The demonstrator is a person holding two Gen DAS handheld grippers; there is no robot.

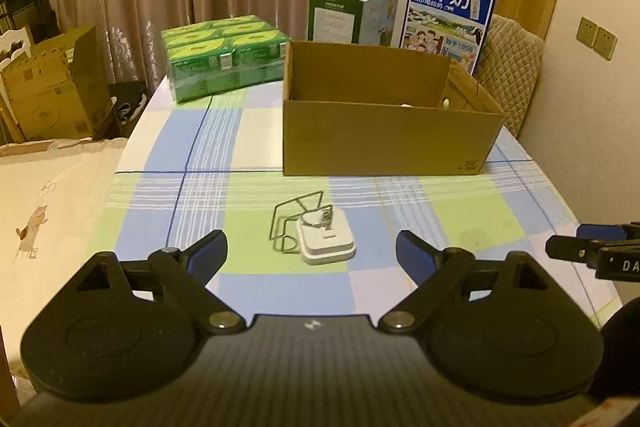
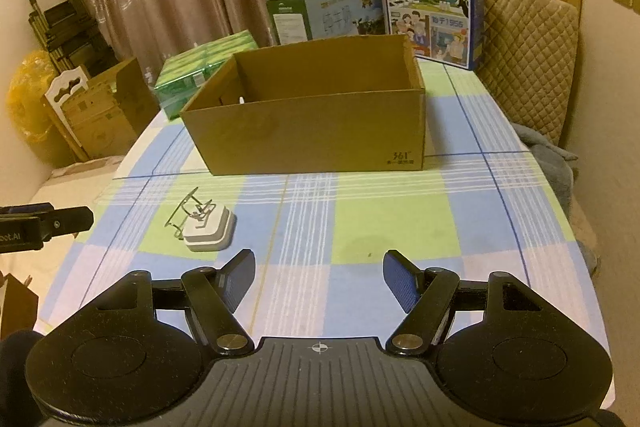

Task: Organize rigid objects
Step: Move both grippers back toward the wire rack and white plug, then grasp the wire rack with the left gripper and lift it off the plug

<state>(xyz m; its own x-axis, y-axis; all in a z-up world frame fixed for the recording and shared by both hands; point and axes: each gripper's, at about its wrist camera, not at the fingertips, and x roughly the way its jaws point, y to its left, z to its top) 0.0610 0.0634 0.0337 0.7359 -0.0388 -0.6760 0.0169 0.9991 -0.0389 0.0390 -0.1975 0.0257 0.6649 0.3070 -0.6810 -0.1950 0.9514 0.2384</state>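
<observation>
Lying on the checked tablecloth (image 1: 248, 147), a glossy white rounded-square base with a bent wire holder (image 1: 316, 233) sits just ahead of my wide-open, empty left gripper (image 1: 312, 251); my right gripper (image 2: 319, 273), equally spread and empty, has it off left, before the matte cardboard box (image 1: 384, 139).

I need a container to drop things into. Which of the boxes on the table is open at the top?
The plain brown cardboard box nearest the grippers: its top is open. The tall blue milk carton and the pale green-and-blue carton behind it are closed.

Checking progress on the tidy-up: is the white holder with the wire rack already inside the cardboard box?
No, the white holder lies on the tablecloth in front of the cardboard box, outside it.
</observation>
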